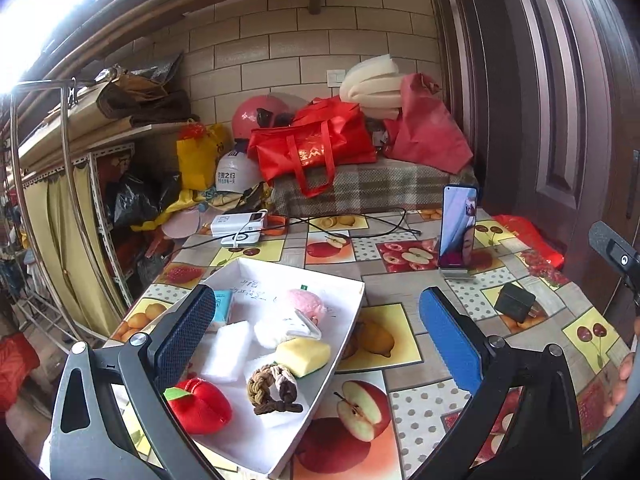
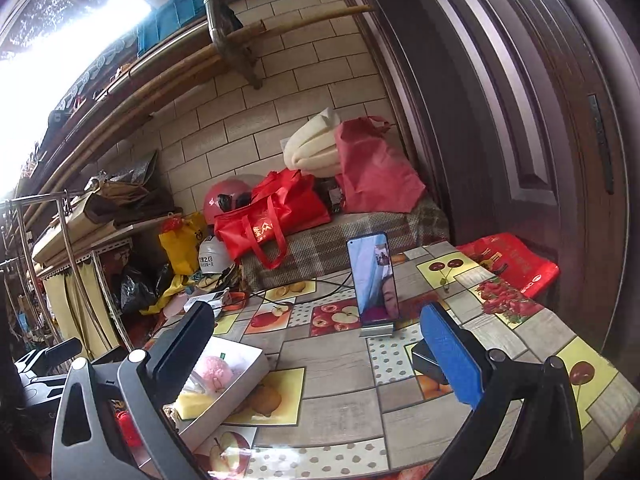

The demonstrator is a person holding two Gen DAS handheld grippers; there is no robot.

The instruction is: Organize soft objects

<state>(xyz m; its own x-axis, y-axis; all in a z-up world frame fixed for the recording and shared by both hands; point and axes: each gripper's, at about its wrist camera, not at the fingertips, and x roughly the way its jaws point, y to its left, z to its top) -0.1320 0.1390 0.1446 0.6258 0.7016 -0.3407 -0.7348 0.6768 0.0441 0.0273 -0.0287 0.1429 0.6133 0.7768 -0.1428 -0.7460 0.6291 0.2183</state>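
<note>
A white tray on the fruit-print table holds soft objects: a red plush apple, a braided brown hair tie, a yellow sponge, a white sponge, a white cloth, a pink fluffy ball and a blue tissue pack. My left gripper is open and empty above the tray. My right gripper is open and empty over the table, right of the tray. The pink ball and yellow sponge show there.
A phone on a stand stands mid-table. A black charger block lies to the right. A white power bank and cables lie at the back. Red bags sit on a plaid bench behind. A dark door is on the right.
</note>
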